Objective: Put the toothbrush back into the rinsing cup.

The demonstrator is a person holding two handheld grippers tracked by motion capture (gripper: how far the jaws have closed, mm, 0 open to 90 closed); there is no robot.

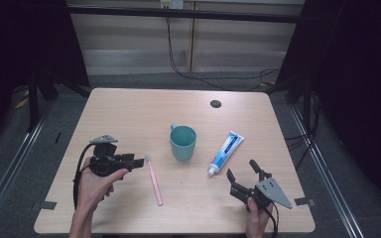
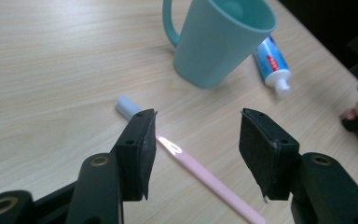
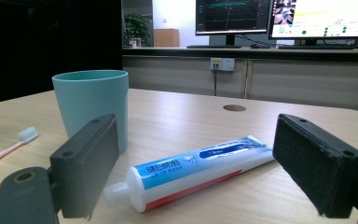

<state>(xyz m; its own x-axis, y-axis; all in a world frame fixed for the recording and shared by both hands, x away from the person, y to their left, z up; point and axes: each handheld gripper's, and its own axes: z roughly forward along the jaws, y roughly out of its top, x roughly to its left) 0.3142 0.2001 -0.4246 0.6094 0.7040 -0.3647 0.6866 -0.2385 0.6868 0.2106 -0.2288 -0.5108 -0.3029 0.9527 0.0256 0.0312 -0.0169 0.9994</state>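
Lying flat on the table, the pink toothbrush runs between the left gripper fingers — head just beyond one pad, nothing held, jaws wide apart. The toothpaste tube lies between the right gripper fingers — likewise spread wide and empty — with the teal cup upright beyond both.

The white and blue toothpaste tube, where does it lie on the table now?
In the high view the white and blue toothpaste tube lies flat on the right half of the wooden table, just right of the teal plastic cup, its cap pointing toward the open right gripper.
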